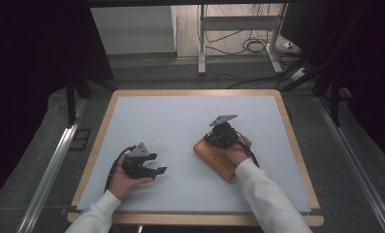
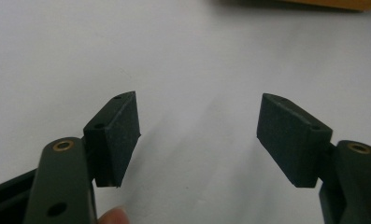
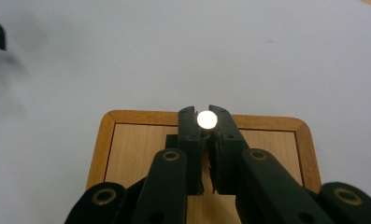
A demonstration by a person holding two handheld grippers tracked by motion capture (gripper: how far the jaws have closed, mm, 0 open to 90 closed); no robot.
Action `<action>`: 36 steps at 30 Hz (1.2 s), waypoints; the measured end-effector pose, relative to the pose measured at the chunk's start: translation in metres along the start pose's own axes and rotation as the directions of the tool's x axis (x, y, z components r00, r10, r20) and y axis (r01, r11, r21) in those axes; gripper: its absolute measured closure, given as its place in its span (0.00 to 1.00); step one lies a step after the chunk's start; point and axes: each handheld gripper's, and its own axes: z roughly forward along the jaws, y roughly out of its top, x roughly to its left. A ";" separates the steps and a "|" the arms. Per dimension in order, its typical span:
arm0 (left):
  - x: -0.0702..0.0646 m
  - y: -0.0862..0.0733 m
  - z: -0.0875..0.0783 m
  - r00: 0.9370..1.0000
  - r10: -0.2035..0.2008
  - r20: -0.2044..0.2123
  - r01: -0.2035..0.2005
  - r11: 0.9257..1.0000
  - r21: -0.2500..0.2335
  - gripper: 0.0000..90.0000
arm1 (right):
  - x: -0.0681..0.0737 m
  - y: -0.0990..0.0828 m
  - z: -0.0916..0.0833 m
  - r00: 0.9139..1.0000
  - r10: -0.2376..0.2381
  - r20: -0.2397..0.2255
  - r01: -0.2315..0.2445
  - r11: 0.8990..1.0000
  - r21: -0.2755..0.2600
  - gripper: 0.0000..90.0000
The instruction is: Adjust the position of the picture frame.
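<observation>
Across the table: a wooden tray right of centre; above it, right gripper clenched on a small white ball, pinched at the tips. Likely light, hard, slippery, best gripped across its middle. Left gripper released, empty

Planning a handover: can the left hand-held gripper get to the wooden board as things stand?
Probably yes. The left hand-held gripper is open, with bare mat between it and the wooden board. The right hand-held gripper, shut on a small white ball, sits over the board.
</observation>
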 end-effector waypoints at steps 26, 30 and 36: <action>0.000 0.000 -0.002 1.000 0.005 0.005 -0.005 1.000 -0.008 0.32 | 0.048 0.010 0.023 0.996 -0.023 -0.089 0.019 0.999 -0.036 0.50; -0.001 0.001 -0.001 1.000 0.011 0.004 -0.011 1.000 -0.004 0.32 | 0.038 0.000 -0.006 0.999 0.019 -0.039 -0.022 0.997 -0.079 0.44; -0.001 0.001 0.000 1.000 0.011 0.000 -0.011 1.000 -0.001 0.32 | 0.017 -0.020 -0.043 0.998 0.061 0.006 -0.060 0.991 -0.116 0.44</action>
